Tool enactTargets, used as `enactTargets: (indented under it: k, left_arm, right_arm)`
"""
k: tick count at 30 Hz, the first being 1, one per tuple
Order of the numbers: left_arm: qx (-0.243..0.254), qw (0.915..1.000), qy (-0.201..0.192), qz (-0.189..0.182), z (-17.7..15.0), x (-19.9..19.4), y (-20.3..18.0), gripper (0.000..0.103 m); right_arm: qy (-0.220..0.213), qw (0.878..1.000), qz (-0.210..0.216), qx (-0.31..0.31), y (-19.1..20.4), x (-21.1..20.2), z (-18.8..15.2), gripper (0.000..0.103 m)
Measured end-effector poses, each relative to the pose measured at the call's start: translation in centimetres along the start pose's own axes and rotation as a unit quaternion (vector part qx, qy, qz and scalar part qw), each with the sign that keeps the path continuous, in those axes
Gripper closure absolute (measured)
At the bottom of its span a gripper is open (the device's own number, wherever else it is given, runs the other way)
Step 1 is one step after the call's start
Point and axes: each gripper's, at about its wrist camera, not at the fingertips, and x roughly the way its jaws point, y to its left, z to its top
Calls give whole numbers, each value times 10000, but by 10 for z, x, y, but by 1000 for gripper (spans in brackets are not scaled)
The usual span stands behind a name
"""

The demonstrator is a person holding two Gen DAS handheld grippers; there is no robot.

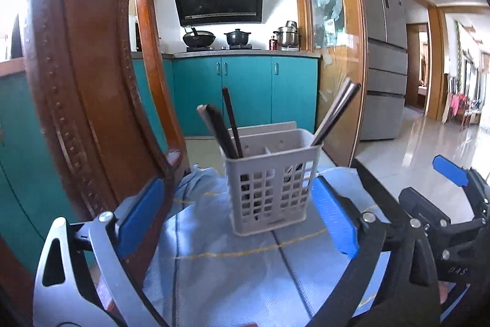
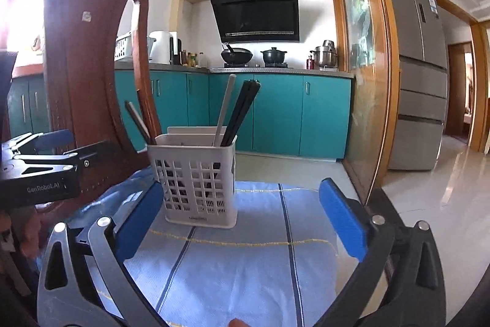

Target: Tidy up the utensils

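Now your left gripper and right gripper gape wide, empty; white slotted plastic caddy holds dark chopsticks upright.

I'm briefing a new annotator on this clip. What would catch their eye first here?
First the white slotted utensil caddy, upright on the blue cloth, with dark chopsticks leaning out of it. A carved wooden chair back looms close on the left. Both the left hand-held gripper and the right hand-held gripper are open and empty, facing the caddy.
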Motion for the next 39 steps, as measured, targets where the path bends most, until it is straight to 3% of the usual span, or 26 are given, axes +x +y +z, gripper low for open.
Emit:
enactTargets:
  k: [6, 14, 39]
  left_arm:
    - [-193, 9997, 10, -151, -8, -11, 6, 4]
    - [-138, 9999, 8, 20, -19, -18, 11, 4]
    - [-54, 10000, 37, 39, -25, -21, 11, 4]
  right_arm:
    - [-80, 9999, -148, -16, 1, -2, -5, 3]
    - [-10, 9999, -127, -12, 9, -6, -10, 3]
    - [-7, 9997, -206, -108, 15, -5, -12, 3]
